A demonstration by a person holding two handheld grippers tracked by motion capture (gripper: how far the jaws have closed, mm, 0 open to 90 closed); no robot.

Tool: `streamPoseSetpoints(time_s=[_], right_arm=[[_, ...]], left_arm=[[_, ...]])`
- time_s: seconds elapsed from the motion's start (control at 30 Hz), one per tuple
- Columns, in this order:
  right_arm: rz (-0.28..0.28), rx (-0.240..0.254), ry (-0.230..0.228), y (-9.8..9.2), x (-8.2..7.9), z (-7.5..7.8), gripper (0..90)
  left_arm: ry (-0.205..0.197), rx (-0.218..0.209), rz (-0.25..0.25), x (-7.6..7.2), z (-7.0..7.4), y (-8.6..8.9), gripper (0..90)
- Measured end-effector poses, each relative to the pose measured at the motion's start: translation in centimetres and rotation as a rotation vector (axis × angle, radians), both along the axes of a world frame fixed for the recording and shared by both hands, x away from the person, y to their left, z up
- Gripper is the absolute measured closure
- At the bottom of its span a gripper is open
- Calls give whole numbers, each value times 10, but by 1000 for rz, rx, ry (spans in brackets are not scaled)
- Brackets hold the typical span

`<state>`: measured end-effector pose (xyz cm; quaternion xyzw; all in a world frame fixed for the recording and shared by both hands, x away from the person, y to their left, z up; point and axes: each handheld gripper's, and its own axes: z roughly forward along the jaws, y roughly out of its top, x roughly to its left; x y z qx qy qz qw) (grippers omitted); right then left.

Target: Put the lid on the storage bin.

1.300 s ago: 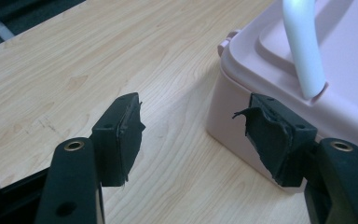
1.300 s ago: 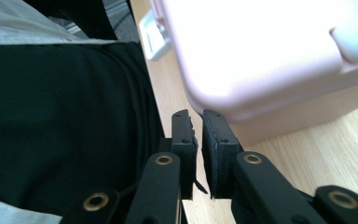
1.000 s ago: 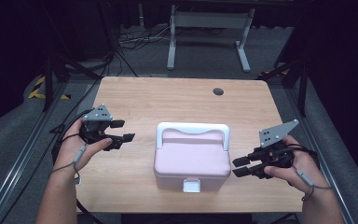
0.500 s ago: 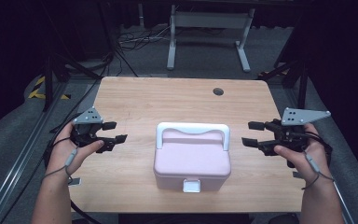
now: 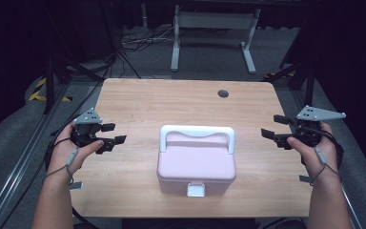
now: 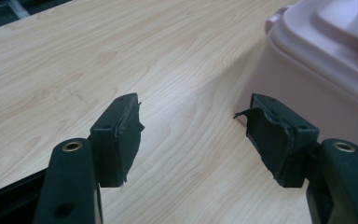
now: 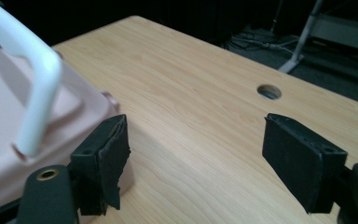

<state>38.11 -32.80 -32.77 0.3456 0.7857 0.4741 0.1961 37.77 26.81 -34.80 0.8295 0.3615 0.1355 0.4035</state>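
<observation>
Pink lidded box (image 5: pixel 196 162) with a white carry handle (image 5: pixel 197 132) folded across its top and a white front latch (image 5: pixel 196 190) sits on a light wood-grain table (image 5: pixel 171 102), toward the near edge and about midway between the two sides. A round cable hole (image 5: pixel 223 93) pierces the tabletop near its far edge. Beyond the table lies grey carpet, a white metal frame (image 5: pixel 212 36) standing on it and loose cables (image 5: pixel 138 43) trailing across the floor in a dark room; yellow-and-black hazard tape (image 5: pixel 43 93) marks the floor at left.

A person's forearms enter from the near side. The left hand (image 5: pixel 69 152) holds the left gripper (image 5: pixel 114 134) low over the table to the left of the box, jaws pointed toward it and spread apart with nothing between them. The right hand (image 5: pixel 317 148) holds the right gripper (image 5: pixel 275 127) to the right of the box, a grey three-cornered plate (image 5: pixel 320 113) on top, jaws likewise parted wide and empty. In the left gripper view the pads (image 6: pixel 121 135) frame bare wood with the box's side wall just beyond; both grippers stand apart from the box.
</observation>
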Motion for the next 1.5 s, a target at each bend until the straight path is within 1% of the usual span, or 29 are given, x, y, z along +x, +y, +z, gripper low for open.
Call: streamPoseSetpoints(time_s=[0.07, 0.1, 0.13, 0.17, 0.2, 0.23, 0.37, 0.4, 0.43, 0.47, 0.6, 0.67, 0.7, 0.83, 0.93, 0.97, 1.0, 1.03, 1.07, 1.13, 1.2, 1.27, 1.33, 1.37, 1.47, 1.5], right_arm=[[-24, -20, 13, -4, 4, -6, 216], [-39, -32, 14, -6, 6, -9, 224], [-39, -32, 14, -6, 6, -9, 224], [-84, -60, -7, -10, 9, -13, 230], [-103, -76, -3, -11, 10, -15, 224], [-111, -87, 8, -12, 11, -17, 222], [-104, -91, 52, -14, 17, -27, 209], [-109, -94, 70, -15, 19, -32, 202], [-109, -97, 82, -15, 21, -36, 203], [-109, -96, 93, -15, 23, -40, 203], [-106, -105, 129, -16, 31, -55, 201], [-106, -109, 149, -16, 34, -63, 197], [-105, -114, 168, -16, 36, -68, 193], [-104, -136, 213, -15, 41, -80, 193], [-107, -145, 225, -14, 42, -84, 220], [-111, -156, 229, -14, 43, -86, 228], [-119, -168, 242, -14, 44, -88, 224], [-119, -175, 253, -14, 45, -91, 225], [-119, -186, 282, -14, 46, -96, 226], [-120, -192, 314, -13, 47, -101, 226], [-126, -209, 346, -12, 48, -107, 240], [-138, -226, 362, -11, 49, -111, 258], [-142, -252, 371, -10, 50, -116, 255], [-141, -251, 373, -10, 50, -117, 252], [-138, -253, 373, -9, 50, -120, 244], [-139, -254, 377, -8, 49, -121, 242]], left_arm=[[15, 11, 4, 3, -4, 1, 334], [22, 20, 3, 4, -5, 2, 324], [22, 20, 3, 4, -5, 2, 323], [36, 37, 10, 7, -9, 2, 323], [37, 41, 11, 8, -11, 3, 322], [44, 41, 15, 9, -12, 3, 320], [55, 35, 28, 12, -17, 6, 320], [63, 43, 33, 15, -20, 9, 320], [67, 41, 36, 16, -21, 9, 320], [75, 33, 45, 16, -23, 10, 320], [85, 12, 33, 20, -26, 11, 319], [86, 15, 28, 21, -27, 11, 318], [98, 14, 34, 21, -29, 10, 318], [110, 26, 39, 24, -34, 10, 316], [120, 25, 42, 26, -38, 10, 317], [125, 24, 36, 28, -40, 10, 317], [130, 22, 33, 28, -41, 9, 316], [134, 31, 27, 29, -43, 8, 316], [139, 29, 31, 29, -44, 7, 316], [145, 32, 26, 30, -45, 5, 315], [148, 35, 26, 31, -46, 5, 314], [156, 41, 25, 32, -48, 4, 312], [172, 42, 18, 33, -50, 4, 307], [181, 40, 9, 34, -52, 3, 300], [206, 31, 5, 36, -54, 2, 296], [207, 34, 1, 37, -55, 1, 295]])
